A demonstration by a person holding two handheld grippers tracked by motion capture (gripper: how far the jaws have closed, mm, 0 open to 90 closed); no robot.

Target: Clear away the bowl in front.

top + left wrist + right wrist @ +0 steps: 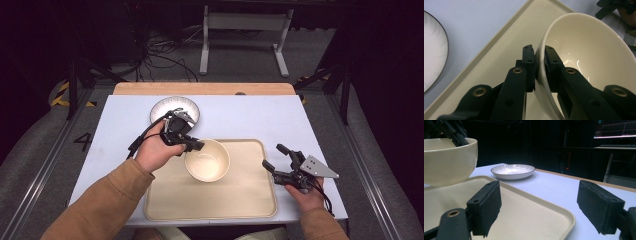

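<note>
- The left gripper [199, 145] is pinching the near-left rim of the cream bowl [207, 160], one jaw inside the wall and one outside; the bowl hangs just over the tray [165, 200].
- To set it down well, I judge it best to keep the rim level, lower it straight, and let go only once the base sits flat.
- The plate [161, 110] beyond the tray is empty.
- The bowl looks empty too.
- The tray's floor is otherwise bare.
- The right gripper [275, 157] rests by the tray's right edge, jaws spread, nothing between them.
</note>
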